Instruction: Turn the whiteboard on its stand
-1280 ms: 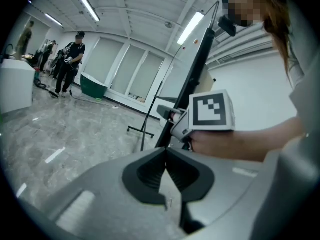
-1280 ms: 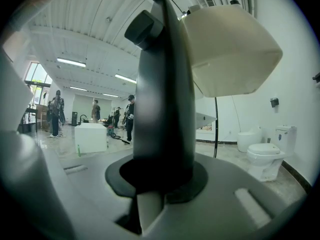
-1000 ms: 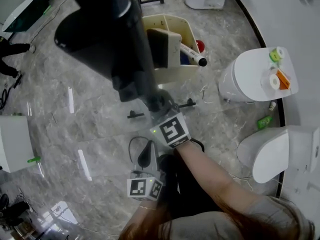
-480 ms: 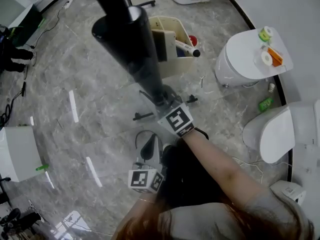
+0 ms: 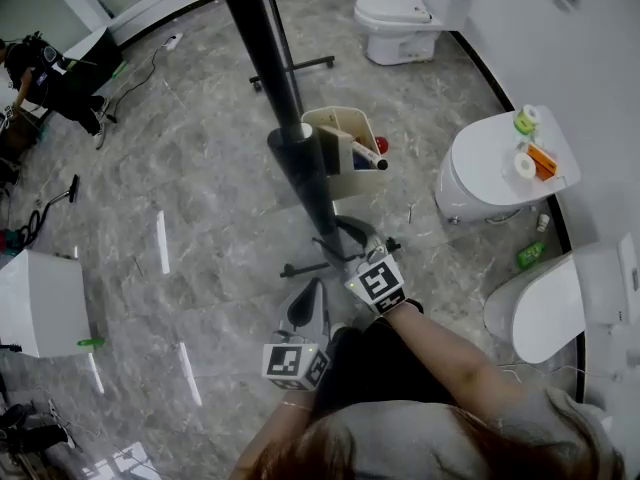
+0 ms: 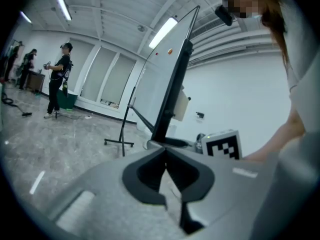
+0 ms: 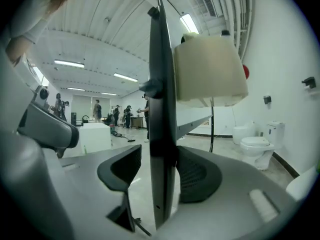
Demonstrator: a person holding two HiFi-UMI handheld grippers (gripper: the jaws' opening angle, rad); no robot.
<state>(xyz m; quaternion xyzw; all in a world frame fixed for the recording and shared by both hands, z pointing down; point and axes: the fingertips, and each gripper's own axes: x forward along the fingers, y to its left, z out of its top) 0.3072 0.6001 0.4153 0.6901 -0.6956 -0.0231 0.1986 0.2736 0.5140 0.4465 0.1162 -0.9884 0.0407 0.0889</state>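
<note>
The whiteboard (image 5: 300,168) stands edge-on from above, a black-framed panel with a cream pen tray (image 5: 345,138) holding markers and an eraser. My right gripper (image 5: 340,236) straddles the board's near end. In the right gripper view the black edge (image 7: 159,74) runs between the jaws of the right gripper (image 7: 159,154), which have just been opening. The left pad stands clear of the edge and the right pad lies close beside it. My left gripper (image 5: 316,290) hovers just below and to the left, shut and empty. From the left gripper (image 6: 165,151) the board (image 6: 165,79) rises ahead.
One stand leg and foot (image 5: 295,68) reach across the marble floor behind the board. Toilets stand at the back (image 5: 405,8) and on the right (image 5: 500,163), (image 5: 560,303), one lid carrying tape rolls. A white box (image 5: 35,303) sits at the left. People stand far left (image 5: 50,68).
The board's near end and my right gripper have swung rightward, and more of the board's length shows. My left gripper has risen closer to the board's end.
</note>
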